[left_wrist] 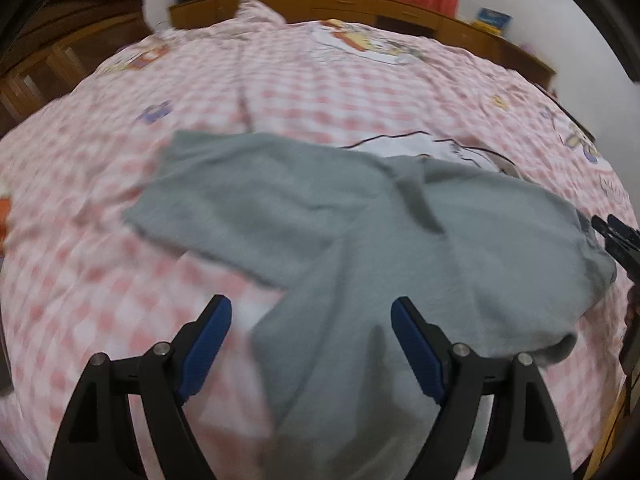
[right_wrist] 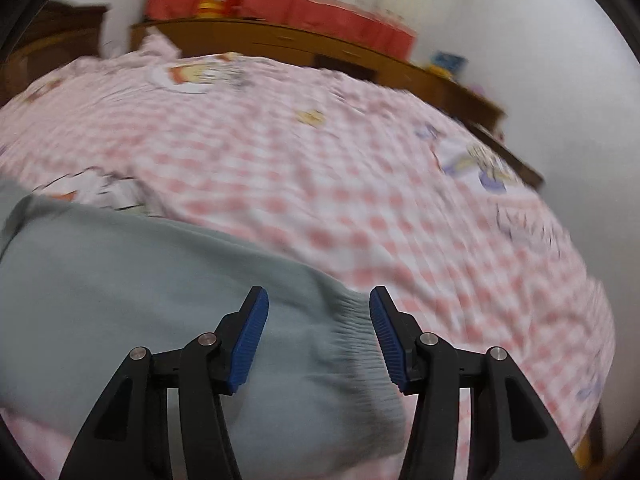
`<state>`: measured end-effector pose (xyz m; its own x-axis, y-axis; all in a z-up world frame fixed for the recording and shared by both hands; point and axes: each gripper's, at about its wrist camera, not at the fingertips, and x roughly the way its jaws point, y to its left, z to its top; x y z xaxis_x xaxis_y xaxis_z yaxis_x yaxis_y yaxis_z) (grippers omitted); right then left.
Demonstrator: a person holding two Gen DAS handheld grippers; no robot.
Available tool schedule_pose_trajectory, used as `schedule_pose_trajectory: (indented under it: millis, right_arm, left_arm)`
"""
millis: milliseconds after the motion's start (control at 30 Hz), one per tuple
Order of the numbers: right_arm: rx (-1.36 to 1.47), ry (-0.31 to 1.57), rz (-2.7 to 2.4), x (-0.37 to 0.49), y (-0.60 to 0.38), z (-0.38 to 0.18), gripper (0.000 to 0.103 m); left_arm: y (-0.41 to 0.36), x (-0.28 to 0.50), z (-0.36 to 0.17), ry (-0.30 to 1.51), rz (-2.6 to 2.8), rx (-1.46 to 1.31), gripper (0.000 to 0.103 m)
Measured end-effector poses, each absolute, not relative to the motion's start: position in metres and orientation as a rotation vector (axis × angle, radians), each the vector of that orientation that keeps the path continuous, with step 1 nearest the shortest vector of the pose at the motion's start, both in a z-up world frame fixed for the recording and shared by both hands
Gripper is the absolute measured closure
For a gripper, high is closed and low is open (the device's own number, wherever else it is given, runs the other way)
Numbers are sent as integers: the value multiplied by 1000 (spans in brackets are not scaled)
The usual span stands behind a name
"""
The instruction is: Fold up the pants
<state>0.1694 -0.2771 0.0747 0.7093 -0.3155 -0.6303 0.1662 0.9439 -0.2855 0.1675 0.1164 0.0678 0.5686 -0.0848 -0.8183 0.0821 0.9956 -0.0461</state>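
Grey pants (left_wrist: 360,232) lie spread on a pink checked bedsheet (left_wrist: 280,92). One leg runs down between the wide-apart fingers of the left gripper (left_wrist: 311,312), nearer its right finger. The right gripper (right_wrist: 319,300) has its fingers apart too, with the ribbed waistband (right_wrist: 356,344) lying between them, unclamped.

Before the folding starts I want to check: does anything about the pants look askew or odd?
Yes. The grey pants lie crooked on the checked bedsheet: the two legs splay apart, and a crease bunches near the crotch. At the right gripper the ribbed waistband is puckered.
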Motion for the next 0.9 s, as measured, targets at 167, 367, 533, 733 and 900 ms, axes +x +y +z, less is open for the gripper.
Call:
schedule_pose_trajectory:
  millis: [167,367,533,733,900]
  right_arm:
    - [-227,734,-80,165,-224,92,49]
    - [-246,764,55,159,-163,82,49]
    - [-199,806,160,145,-137,66,49]
    - [-163,808,182,118,-125,55,49]
    - [-8,814,215,97,-133,58,49]
  left_arm:
    - [147,154,67,956,-2,-12,18]
    - [159,123,65,920,-10,-50,18]
    - [153,101,70,896,-41,-35,18]
    - [134,83,78,888,-151,-58,18]
    - [108,73,73,887,-284,-40,18]
